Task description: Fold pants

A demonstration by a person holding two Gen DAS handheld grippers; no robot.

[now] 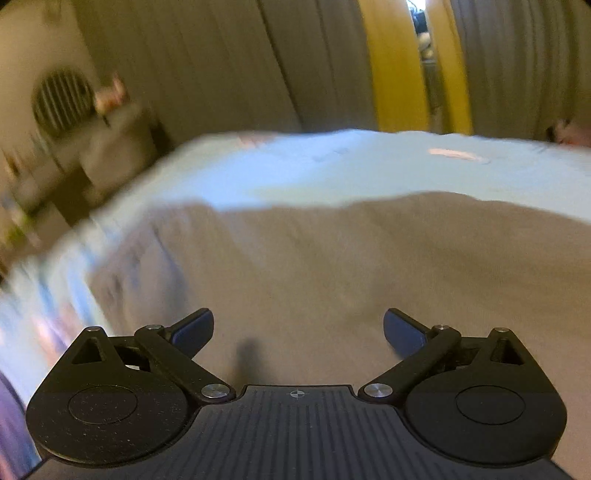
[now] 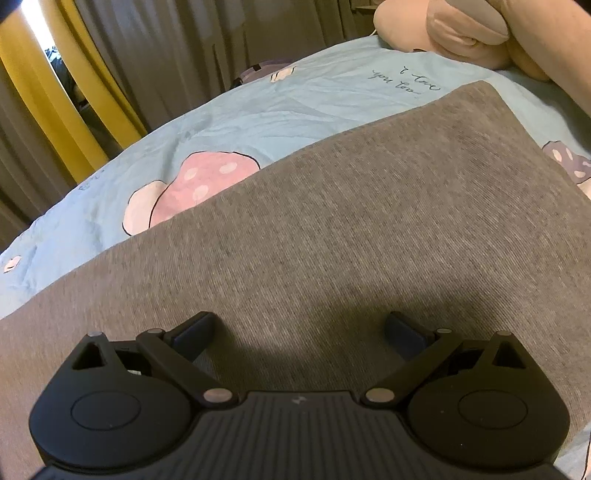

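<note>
your left gripper [image 1: 298, 328] is spread wide, nothing between its fingers — the grey pants [image 1: 332, 266] lie flat beneath it on the light blue bedsheet [image 1: 332, 166]; this view is blurred. your right gripper [image 2: 300, 330] is also wide apart and empty, over the same pants [image 2: 332, 221]. a pink mushroom print [image 2: 192, 184] shows just past the far left edge of the fabric, a plush toy [image 2: 461, 33] at the far right.
</note>
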